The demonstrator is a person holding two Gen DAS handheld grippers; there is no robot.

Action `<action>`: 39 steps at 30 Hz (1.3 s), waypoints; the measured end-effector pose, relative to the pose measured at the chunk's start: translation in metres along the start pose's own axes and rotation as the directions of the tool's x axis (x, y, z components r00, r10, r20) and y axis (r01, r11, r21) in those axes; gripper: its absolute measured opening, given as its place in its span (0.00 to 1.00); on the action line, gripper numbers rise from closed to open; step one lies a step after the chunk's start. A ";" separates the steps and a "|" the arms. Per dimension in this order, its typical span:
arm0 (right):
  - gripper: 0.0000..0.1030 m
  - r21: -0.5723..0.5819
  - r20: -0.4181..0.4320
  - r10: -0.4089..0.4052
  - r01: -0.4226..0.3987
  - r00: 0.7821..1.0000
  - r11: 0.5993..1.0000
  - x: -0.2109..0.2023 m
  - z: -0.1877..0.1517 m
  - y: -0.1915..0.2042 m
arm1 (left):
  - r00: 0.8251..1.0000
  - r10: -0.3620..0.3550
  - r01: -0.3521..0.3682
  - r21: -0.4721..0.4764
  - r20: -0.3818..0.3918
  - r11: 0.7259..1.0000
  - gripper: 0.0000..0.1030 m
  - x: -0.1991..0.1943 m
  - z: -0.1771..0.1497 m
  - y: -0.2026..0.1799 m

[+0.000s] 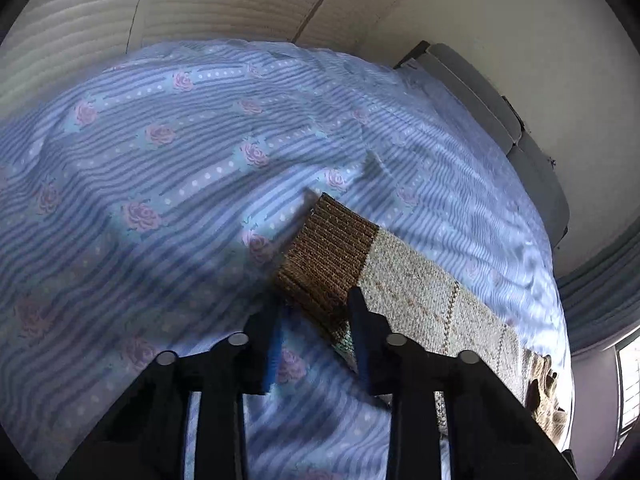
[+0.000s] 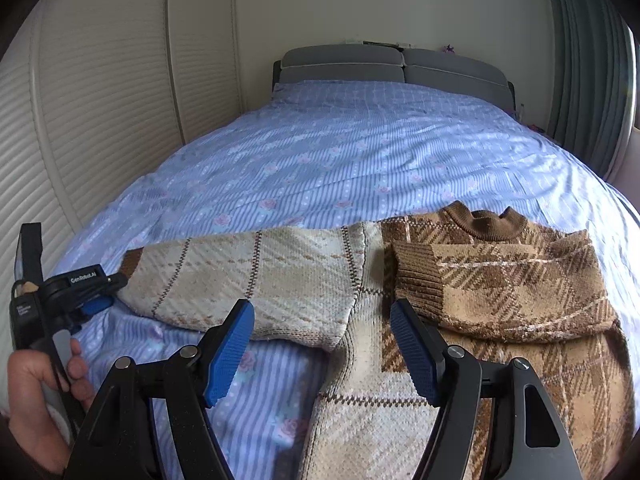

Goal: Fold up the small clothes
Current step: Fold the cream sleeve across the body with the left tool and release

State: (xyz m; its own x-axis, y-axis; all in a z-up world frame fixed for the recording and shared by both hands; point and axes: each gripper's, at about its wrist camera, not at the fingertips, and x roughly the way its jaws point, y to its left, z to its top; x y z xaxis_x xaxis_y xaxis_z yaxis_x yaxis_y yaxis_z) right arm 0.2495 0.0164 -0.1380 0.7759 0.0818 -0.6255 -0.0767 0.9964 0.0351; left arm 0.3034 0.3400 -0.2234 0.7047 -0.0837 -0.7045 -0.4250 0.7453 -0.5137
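Right wrist view: brown-and-cream plaid sweater [image 2: 400,280] spread flat on the bed [image 2: 340,148], over the blue striped, rose-printed bedsheet [image 2: 280,168]. Collar [image 2: 486,222] pointing toward the grey headboard [image 2: 392,66], hem running off the lower edge toward the camera, so body long axis from foot to head of the bed. One sleeve [image 2: 248,280] stretched straight out to the left, cream inner side up, long axis crossways to the body, brown ribbed cuff [image 2: 132,262] at the far left end. Other sleeve [image 2: 516,280] folded across the chest, its ribbed cuff [image 2: 418,284] pointing left toward the middle of the body. Right claw [image 2: 322,346] spread wide, blue pads apart, hovering over the armpit area where the left sleeve meets the body, gripping nothing. Left claw [image 2: 106,290] low at the outstretched cuff, held by a hand [image 2: 36,376]; gap between fingers hard to judge from here.

Left wrist view: left claw [image 1: 316,320] at a narrow-to-middling opening, straddling the near corner of the brown cuff [image 1: 328,252], right finger lying over the knit, left finger beside it on the sheet; not clamped shut. Sleeve [image 1: 432,300] running away to the lower right. Slatted wardrobe doors [image 1: 120,20] beyond the bed.
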 end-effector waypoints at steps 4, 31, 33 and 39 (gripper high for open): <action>0.68 0.000 -0.005 -0.009 0.009 1.000 1.000 0.000 -0.002 -0.004 | 1.000 -0.017 0.017 -0.003 0.016 1.000 0.11 -0.003 0.002 -0.005; 0.68 0.316 0.090 -0.172 0.136 0.981 0.939 -0.111 -0.005 -0.252 | 0.976 -0.186 0.092 0.568 0.109 0.818 0.10 -0.090 -0.121 -0.313; 0.68 0.345 0.097 -0.189 0.145 0.977 0.928 -0.119 -0.009 -0.275 | 0.977 -0.196 0.105 0.603 0.086 0.791 0.10 -0.084 -0.143 -0.338; 0.68 0.430 0.077 -0.219 0.166 0.973 0.887 -0.125 -0.027 -0.338 | 0.978 -0.210 0.150 0.678 0.006 0.719 0.10 -0.064 -0.204 -0.399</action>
State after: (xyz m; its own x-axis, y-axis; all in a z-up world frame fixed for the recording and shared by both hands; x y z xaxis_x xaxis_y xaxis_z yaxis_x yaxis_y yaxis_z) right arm 0.1617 -0.3317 -0.0933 0.8196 -0.1374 -0.5563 0.3303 0.9066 0.2627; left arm 0.3124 -0.0868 -0.0734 0.7813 -0.2344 -0.5784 0.1854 0.9721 -0.1436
